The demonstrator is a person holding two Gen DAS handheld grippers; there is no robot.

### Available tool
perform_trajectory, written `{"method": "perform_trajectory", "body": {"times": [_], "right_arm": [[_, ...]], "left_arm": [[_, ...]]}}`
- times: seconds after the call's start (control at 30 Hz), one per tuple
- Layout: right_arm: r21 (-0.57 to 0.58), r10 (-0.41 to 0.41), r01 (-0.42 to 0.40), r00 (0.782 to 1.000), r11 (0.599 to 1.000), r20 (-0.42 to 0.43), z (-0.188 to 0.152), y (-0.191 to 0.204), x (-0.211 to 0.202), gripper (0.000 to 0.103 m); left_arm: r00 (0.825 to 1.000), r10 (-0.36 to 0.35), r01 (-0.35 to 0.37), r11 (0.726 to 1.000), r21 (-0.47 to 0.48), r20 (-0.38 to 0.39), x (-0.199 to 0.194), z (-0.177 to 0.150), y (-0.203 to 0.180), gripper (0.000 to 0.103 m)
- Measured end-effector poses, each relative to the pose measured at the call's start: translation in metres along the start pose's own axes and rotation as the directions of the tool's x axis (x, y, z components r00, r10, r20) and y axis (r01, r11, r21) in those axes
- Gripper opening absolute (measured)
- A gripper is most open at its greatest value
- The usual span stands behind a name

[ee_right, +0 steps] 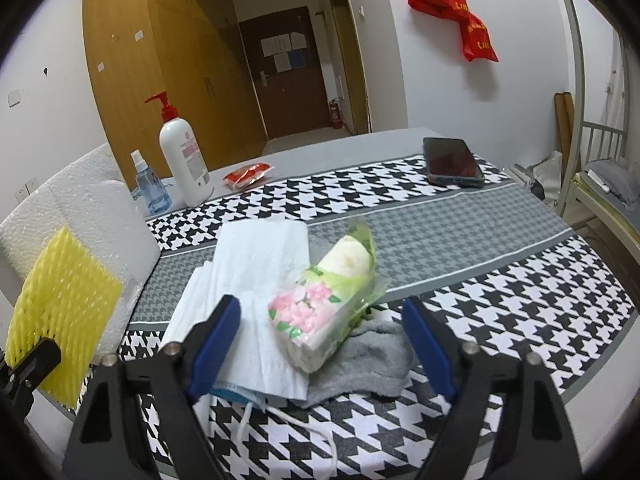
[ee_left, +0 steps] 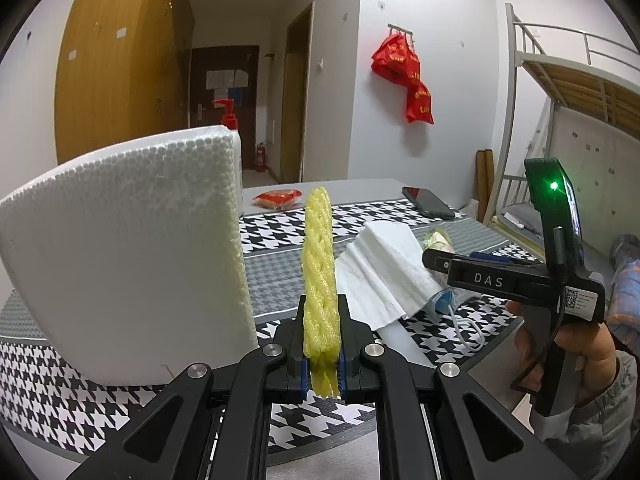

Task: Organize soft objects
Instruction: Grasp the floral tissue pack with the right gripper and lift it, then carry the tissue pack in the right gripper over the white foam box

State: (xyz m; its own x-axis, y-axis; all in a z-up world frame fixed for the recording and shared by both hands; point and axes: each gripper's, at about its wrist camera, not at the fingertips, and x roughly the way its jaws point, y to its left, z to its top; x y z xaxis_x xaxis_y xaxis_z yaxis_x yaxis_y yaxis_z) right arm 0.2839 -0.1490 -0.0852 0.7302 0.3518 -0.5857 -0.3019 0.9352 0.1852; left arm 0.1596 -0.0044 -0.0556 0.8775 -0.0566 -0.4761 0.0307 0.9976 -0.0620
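My left gripper (ee_left: 322, 308) is shut on a yellow foam net sleeve (ee_left: 318, 248), which stands upright out of the jaws; the sleeve (ee_right: 60, 312) also shows at the far left of the right wrist view. My right gripper (ee_right: 320, 308) is open above a floral tissue pack (ee_right: 308, 320), its blue pads (ee_right: 216, 332) apart from the pack on both sides. The pack lies on a grey cloth (ee_right: 368, 360) and against folded white paper towels (ee_right: 256, 272). A blue face mask (ee_right: 240, 394) with a white cord pokes out from under the towels.
A white styrofoam block (ee_left: 128, 260) stands at the left. At the back of the houndstooth tablecloth (ee_right: 520, 320) are a pump bottle (ee_right: 184, 160), a spray bottle (ee_right: 150, 188), a red packet (ee_right: 248, 176) and a phone (ee_right: 452, 162). A bunk bed (ee_left: 560, 80) stands to the right.
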Motion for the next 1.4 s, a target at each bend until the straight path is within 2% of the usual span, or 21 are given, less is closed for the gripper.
{"method": "perform_trajectory", "body": {"times": [0.07,0.13,0.23,0.3,0.4,1.07,1.4], "right_arm": [[0.0,0.003,-0.003,1.0,1.0,-0.002,0.0,0.0,0.001,0.073],[0.008,0.008,-0.008,1.0,1.0,-0.016,0.0,-0.001,0.004,0.059],[0.03,0.013,-0.012,0.999,0.999,-0.046,-0.001,-0.004,0.01,0.047],[0.03,0.013,-0.012,0.999,0.999,-0.051,-0.003,-0.005,0.01,0.04],[0.032,0.009,-0.008,0.999,0.999,-0.048,-0.004,-0.006,0.01,0.035],[-0.019,0.006,-0.004,0.995,1.0,0.103,0.002,0.009,-0.064,0.034],[-0.079,0.048,-0.036,0.987,0.996,0.153,-0.006,0.032,-0.104,0.034]], "left_arm": [[1.0,-0.002,0.002,1.0,-0.002,-0.002,0.001,0.0,0.001,0.01],[1.0,-0.003,0.003,1.0,-0.001,-0.004,0.002,0.0,0.001,0.01],[1.0,-0.004,0.004,1.0,-0.005,-0.002,0.002,0.001,0.001,0.01],[1.0,-0.004,0.004,1.0,-0.005,-0.004,0.004,0.0,0.002,0.01],[1.0,-0.007,0.007,1.0,-0.004,-0.003,0.002,-0.001,0.001,0.01],[0.997,-0.013,0.013,1.0,0.008,0.077,-0.044,0.001,0.001,0.01],[0.991,0.009,-0.008,1.0,-0.007,0.131,-0.074,0.002,0.009,0.01]]}}
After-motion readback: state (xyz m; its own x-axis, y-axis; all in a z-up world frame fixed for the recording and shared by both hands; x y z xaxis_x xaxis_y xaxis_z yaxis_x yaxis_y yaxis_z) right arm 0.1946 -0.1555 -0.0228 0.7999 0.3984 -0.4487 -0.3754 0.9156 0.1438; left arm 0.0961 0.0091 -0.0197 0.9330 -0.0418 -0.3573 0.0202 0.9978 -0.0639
